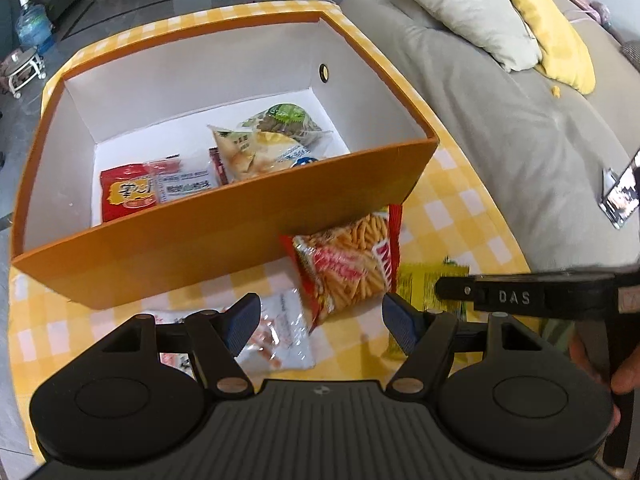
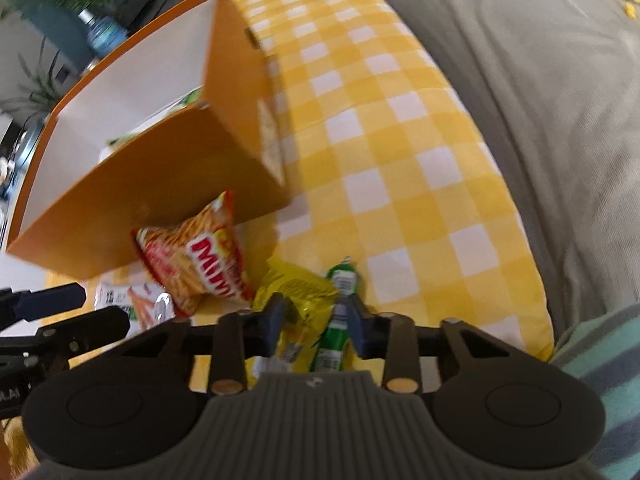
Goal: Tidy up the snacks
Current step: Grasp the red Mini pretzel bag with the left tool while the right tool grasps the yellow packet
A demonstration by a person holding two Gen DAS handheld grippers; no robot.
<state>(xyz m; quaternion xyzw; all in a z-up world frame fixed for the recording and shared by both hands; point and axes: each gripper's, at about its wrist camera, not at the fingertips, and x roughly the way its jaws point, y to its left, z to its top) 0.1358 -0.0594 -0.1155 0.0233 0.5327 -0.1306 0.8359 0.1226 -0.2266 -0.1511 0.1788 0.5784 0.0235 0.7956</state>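
Observation:
An orange box (image 1: pixel 192 236) with a white inside stands on the yellow checked cloth; it holds several snack packs, among them a red pack (image 1: pixel 124 196) and a sandwich pack (image 1: pixel 260 152). A red bag of stick snacks (image 1: pixel 352 264) leans against the box front, also in the right wrist view (image 2: pixel 196 256). A clear white pack (image 1: pixel 280 332) lies under my open, empty left gripper (image 1: pixel 320 320). My right gripper (image 2: pixel 316 320) is open above a yellow pack (image 2: pixel 296 296) and a green pack (image 2: pixel 340 308), touching neither that I can tell.
A grey sofa (image 1: pixel 500 120) with a beige cushion (image 1: pixel 460 8) and a yellow cushion (image 1: pixel 548 28) runs along the right of the table (image 2: pixel 380 140). The right gripper's arm (image 1: pixel 520 294) crosses the left wrist view. A water bottle (image 1: pixel 32 24) stands on the floor far left.

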